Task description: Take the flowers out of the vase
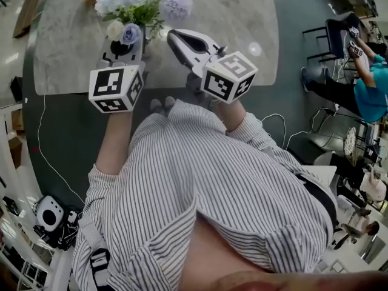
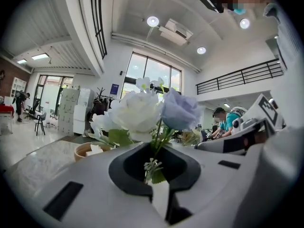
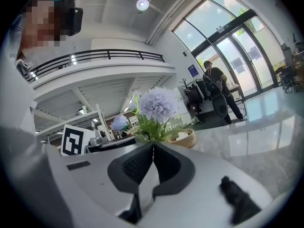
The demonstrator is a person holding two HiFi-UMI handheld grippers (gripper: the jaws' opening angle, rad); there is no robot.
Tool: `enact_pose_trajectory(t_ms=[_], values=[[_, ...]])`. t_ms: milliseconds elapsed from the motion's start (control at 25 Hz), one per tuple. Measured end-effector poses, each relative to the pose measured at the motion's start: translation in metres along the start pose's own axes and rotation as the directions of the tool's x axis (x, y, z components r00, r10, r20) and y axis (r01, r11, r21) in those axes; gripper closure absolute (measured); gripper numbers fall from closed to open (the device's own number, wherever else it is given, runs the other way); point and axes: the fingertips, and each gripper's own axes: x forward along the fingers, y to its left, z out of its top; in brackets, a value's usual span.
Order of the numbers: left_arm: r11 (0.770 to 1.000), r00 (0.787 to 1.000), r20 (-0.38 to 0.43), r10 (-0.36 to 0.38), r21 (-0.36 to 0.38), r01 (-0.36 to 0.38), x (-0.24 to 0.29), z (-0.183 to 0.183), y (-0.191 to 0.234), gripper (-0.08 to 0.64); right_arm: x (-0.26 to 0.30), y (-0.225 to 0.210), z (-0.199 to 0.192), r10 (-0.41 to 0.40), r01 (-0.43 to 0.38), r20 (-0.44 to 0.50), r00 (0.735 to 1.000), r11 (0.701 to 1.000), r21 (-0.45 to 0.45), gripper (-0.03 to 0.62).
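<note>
The bunch of flowers has white, pale blue and lavender blooms and hangs over the marble table. My left gripper is shut on the thin green stems of a white rose and a lavender rose. My right gripper comes in from the right, its jaws closed together at the foot of the greenery under a lavender pompom bloom. The pinched stem itself is hidden at the tips. No vase shows in any view.
A shallow tan bowl stands on the table behind the flowers. The table's near edge runs just in front of me. People sit at desks to the right, and another person stands by the glass doors.
</note>
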Motion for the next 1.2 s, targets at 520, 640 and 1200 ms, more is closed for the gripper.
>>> enact_pose_trajectory(t_ms=[520, 640, 1200], values=[[0.999, 0.990, 0.137, -0.016, -0.030, 0.020, -0.030, 0.066, -0.002, 0.517, -0.001, 0.031, 0.050, 0.087, -0.078, 0.077, 0.993, 0.990, -0.114, 0.577], [0.997, 0.983, 0.178, -0.030, -0.065, 0.042, -0.038, 0.080, -0.005, 0.517, -0.005, 0.037, 0.063, 0.103, -0.088, 0.119, 0.987, 0.988, -0.125, 0.577], [0.985, 0.941, 0.310, -0.133, -0.060, 0.159, -0.065, 0.134, -0.006, 0.518, -0.004, 0.058, 0.122, 0.141, -0.084, 0.276, 0.951, 0.974, -0.209, 0.577]])
